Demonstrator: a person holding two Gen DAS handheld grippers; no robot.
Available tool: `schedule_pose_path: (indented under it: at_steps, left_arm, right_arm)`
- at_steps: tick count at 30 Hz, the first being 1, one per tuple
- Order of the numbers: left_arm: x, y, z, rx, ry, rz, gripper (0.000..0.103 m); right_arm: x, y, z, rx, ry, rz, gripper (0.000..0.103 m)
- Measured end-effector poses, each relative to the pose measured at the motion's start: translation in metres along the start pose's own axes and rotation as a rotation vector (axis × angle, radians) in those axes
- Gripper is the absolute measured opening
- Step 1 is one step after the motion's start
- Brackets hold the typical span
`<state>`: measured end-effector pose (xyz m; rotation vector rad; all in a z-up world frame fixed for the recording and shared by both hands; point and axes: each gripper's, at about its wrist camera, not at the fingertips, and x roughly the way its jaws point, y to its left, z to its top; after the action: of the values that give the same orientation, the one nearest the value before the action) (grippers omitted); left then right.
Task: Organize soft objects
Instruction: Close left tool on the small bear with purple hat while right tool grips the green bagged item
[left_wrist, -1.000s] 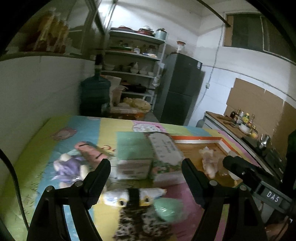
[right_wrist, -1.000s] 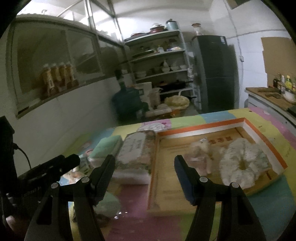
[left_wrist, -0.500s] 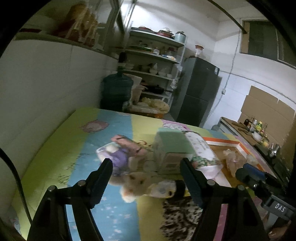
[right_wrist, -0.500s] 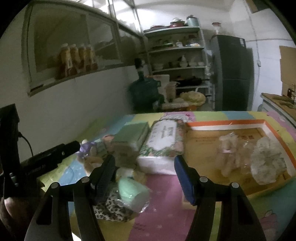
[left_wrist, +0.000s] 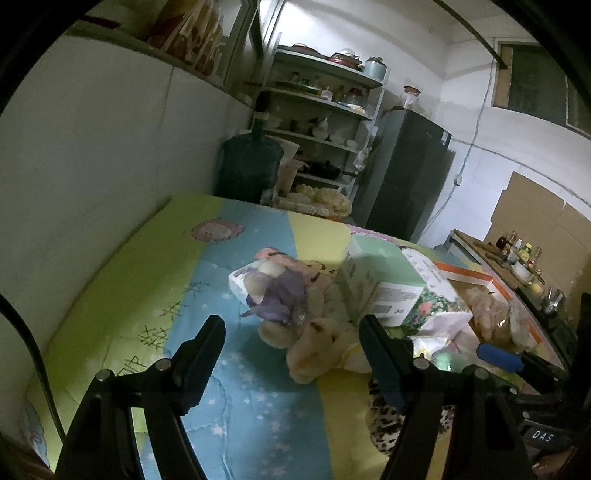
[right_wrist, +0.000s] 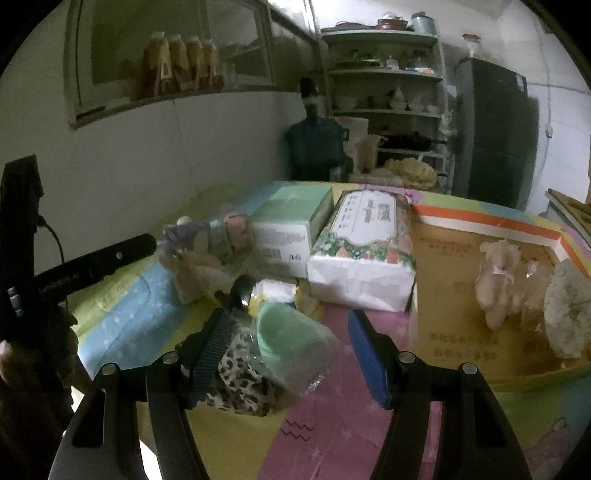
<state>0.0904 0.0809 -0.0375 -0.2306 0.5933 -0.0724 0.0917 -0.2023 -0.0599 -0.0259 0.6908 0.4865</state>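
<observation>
Now I am mid-sort: the tray (right_wrist: 487, 221) already holds 2 soft things, while a plush toy (left_wrist: 314, 347) and a wrapped green sponge (right_wrist: 291, 339) wait on the mat (left_wrist: 147, 280). My left gripper (left_wrist: 291, 350) and right gripper (right_wrist: 286, 349) gape wide, empty; next, I judge, close gently on the sponge.

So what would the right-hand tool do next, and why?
Probably ease forward and close on the green sponge. The right gripper is open and empty, the plastic-wrapped sponge sits between its fingers atop a leopard-print cloth, and the cardboard tray already holds other soft things.
</observation>
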Motion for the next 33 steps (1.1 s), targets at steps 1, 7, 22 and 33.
schedule_pose_path:
  at_steps: [1, 7, 22, 33]
  left_arm:
    - [0.001, 0.001, -0.001, -0.002, 0.004, -0.001, 0.075]
    - [0.005, 0.005, -0.002, -0.007, 0.012, 0.006, 0.075]
    - [0.022, 0.011, 0.0, -0.036, 0.046, 0.022, 0.075]
    - [0.061, 0.011, 0.002, -0.093, 0.12, 0.019, 0.073]
  right_arm:
    - [0.002, -0.001, -0.001, 0.0, 0.005, 0.0, 0.068]
    - [0.013, -0.005, 0.001, 0.01, 0.029, 0.013, 0.068]
    - [0.01, -0.019, -0.001, 0.094, 0.029, 0.073, 0.047]
    - [-0.024, -0.013, 0.012, 0.077, -0.087, 0.085, 0.047]
